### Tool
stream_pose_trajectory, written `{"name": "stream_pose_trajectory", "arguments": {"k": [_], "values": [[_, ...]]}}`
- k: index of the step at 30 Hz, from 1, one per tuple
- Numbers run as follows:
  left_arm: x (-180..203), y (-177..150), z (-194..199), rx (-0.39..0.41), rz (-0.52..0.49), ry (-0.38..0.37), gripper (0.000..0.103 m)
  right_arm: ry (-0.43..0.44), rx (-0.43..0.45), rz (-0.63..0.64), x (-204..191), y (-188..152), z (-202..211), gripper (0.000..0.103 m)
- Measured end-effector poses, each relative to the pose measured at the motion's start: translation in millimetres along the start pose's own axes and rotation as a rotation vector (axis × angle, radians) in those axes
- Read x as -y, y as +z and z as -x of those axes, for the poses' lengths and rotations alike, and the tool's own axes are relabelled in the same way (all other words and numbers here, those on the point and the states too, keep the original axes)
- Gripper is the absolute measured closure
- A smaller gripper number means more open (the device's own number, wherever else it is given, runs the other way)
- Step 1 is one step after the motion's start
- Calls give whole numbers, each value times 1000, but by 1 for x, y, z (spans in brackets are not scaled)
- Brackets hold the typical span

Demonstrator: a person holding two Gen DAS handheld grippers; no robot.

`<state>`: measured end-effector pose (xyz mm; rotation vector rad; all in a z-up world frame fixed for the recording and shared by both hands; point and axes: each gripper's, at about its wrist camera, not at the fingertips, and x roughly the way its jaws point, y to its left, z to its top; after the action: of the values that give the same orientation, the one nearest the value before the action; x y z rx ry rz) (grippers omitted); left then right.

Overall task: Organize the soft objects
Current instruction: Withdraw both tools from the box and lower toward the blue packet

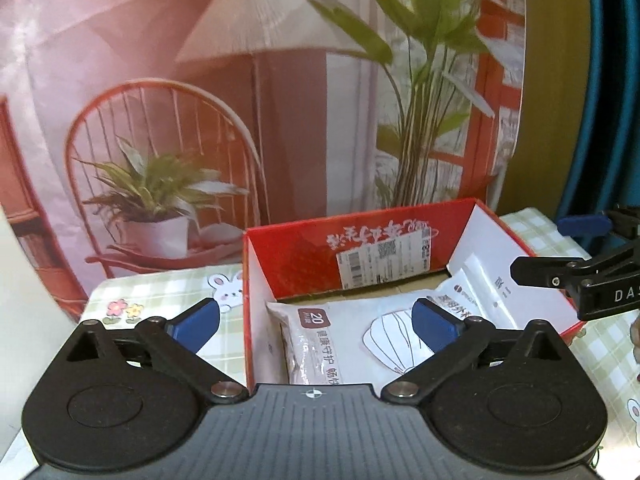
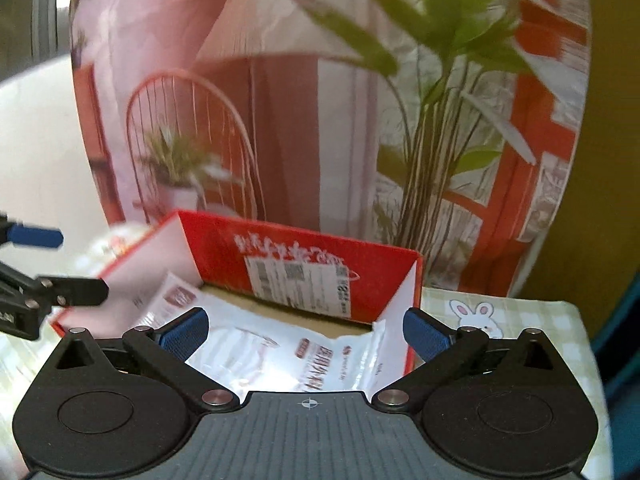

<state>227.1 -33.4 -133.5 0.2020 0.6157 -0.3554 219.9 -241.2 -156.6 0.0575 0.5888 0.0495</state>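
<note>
Left wrist view first: I hold my left gripper spread wide with nothing between its blue pads, hovering at the near rim of a red box that stands on a green checked cloth with a rabbit drawing. The left pad sits outside the box's left wall and the right pad over its inside, so I judge I am straddling that wall rather than reaching for anything. Inside the box lies a white mask packet, flat on the bottom, and a second white packet leans toward the right wall; both seem already stowed. Further right, my right gripper pokes in from the edge, only partly seen.

Right wrist view: my right gripper is likewise fully spread and empty, above the near-right part of the box, with a shiny packet just below it. Glare washes out much of that packet's print. A printed backdrop of a chair and plants hides whatever lies behind the box, and both gripper bodies cover the nearest part of the table.
</note>
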Motion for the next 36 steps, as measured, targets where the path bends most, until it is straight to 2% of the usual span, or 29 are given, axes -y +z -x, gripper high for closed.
{"name": "stream_pose_trajectory", "arguments": {"k": [9,20,28,36], "values": [[-4,-14,50,107,41,18,0,-40,117,-80,-7,-20,43,0],[7,-51,90,199,9,35,0,9,174,-112,-15,-59,85,1],[17,-76,106,219,21,19,0,11,191,-193,-19,-88,106,0],[25,-106,111,177,30,11,0,-10,165,-156,-41,-119,117,0]]}}
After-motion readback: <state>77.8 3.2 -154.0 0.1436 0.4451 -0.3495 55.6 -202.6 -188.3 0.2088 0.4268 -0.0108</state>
